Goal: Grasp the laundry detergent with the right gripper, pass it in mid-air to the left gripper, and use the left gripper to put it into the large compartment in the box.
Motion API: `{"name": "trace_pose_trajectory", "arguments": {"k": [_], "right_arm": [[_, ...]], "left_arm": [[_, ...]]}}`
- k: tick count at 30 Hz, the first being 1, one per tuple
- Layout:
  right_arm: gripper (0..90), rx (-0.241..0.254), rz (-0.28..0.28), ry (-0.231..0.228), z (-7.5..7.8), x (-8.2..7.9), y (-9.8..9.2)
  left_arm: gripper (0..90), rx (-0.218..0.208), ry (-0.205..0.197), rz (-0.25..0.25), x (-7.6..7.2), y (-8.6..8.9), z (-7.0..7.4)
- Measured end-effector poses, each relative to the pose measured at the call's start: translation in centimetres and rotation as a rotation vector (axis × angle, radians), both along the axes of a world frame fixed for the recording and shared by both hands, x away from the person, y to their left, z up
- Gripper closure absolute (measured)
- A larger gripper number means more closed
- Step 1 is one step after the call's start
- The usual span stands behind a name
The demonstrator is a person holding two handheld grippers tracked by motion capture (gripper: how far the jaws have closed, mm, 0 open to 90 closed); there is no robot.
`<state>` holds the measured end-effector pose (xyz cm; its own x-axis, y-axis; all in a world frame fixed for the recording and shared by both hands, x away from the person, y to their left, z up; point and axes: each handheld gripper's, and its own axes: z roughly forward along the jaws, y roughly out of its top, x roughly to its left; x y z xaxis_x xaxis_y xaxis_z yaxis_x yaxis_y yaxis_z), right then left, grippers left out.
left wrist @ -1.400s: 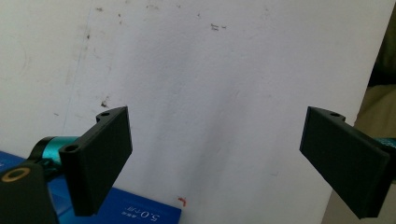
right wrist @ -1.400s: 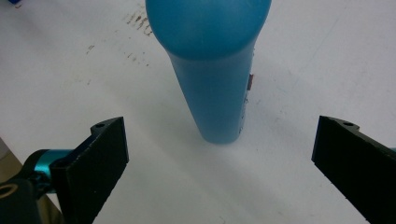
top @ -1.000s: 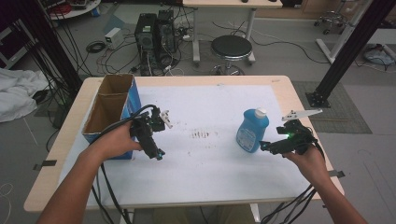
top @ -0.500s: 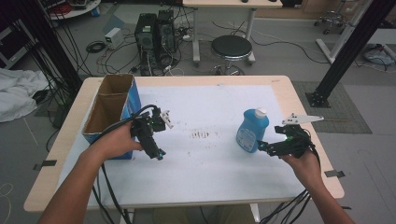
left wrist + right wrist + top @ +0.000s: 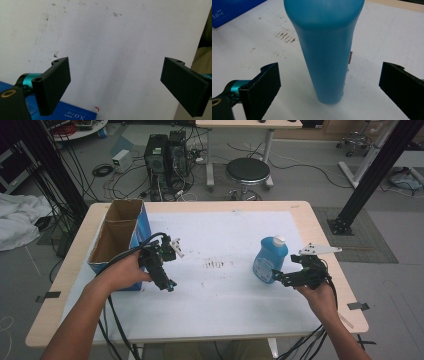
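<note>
- Standing upright near the right edge of the counter [image 5: 300, 210], the blue bottle [image 5: 270, 258] keeps its long axis vertical, with its white cap [image 5: 279, 240] at the top.
- The right hand-held gripper [image 5: 276, 276] lies low, just beside the bottle's base on the side toward the counter's near right corner, and points at it.
- In the right gripper view the bottle [image 5: 324, 50] rises dead centre between the two black jaws, which stand wide apart with nothing touching them; the body is narrower at the foot and broadens upward.
- My reading: this hand-held gripper needs only a short push forward along its own line before closing on the lower body, since the bottle already sits inside the gap's span but slightly beyond the jaw tips.
- The left hand-held gripper [image 5: 167, 285] hovers well apart from the bottle, close to the blue cardboard box [image 5: 141, 227] at the counter's left edge, so the right one is plainly the nearer.
- In the left gripper view its jaws are spread wide over the bare white sheet [image 5: 112, 45], holding nothing, with a corner of the blue box [image 5: 75, 113] at the bottom.
- A grip taken low on a tall upright bottle could tip it, I judge, if the jaws meet it unevenly.
</note>
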<state>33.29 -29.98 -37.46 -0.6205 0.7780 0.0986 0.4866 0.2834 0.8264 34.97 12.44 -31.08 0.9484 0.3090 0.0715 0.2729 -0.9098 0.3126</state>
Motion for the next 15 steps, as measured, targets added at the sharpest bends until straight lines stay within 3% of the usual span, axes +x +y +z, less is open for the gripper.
{"name": "trace_pose_trajectory", "arguments": {"k": [15], "right_arm": [[2.7,0.043,-0.001,-0.051,-0.98,1.06,0.74]], "left_arm": [[9.2,-0.001,0.001,0.005,-0.08,0.23,0.03]]}}
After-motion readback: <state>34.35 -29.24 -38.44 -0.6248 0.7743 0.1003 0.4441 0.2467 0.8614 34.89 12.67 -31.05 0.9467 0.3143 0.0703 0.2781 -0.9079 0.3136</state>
